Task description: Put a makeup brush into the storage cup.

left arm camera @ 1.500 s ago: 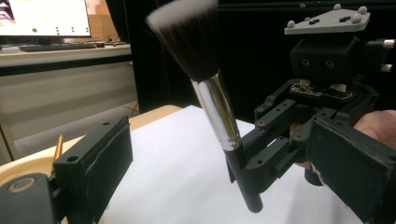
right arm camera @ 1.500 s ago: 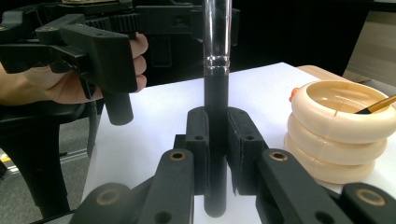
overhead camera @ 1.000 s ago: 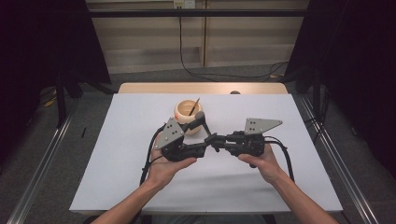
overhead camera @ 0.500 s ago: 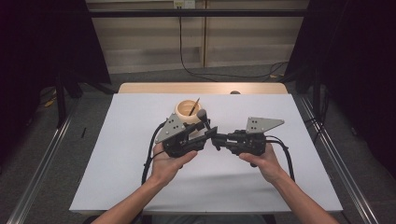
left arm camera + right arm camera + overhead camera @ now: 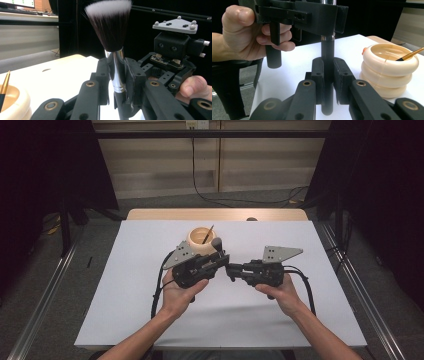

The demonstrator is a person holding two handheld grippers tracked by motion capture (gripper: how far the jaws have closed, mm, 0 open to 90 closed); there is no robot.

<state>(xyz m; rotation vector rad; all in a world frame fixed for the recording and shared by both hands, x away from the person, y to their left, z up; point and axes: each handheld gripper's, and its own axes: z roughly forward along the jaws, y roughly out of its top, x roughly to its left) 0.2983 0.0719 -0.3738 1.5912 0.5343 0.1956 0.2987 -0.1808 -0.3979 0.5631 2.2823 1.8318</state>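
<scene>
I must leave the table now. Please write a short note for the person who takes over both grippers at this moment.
Left hand-held gripper: jaws have just been closing, now pressed on the silver collar of the makeup brush.
Right hand-held gripper: shut on the brush's black handle, lower down.
The brush stands upright, bristles up, above the white table.
The cream ribbed holder stands beside, with a thin gold-tipped brush inside.
Done: both grip the brush. Left: probably placing it in the holder.

We note the brush (image 5: pixel 113 32) upright — dark bristles tipped white, silver ferrule, black handle — above the table, near the holder (image 5: pixel 202 238).
</scene>
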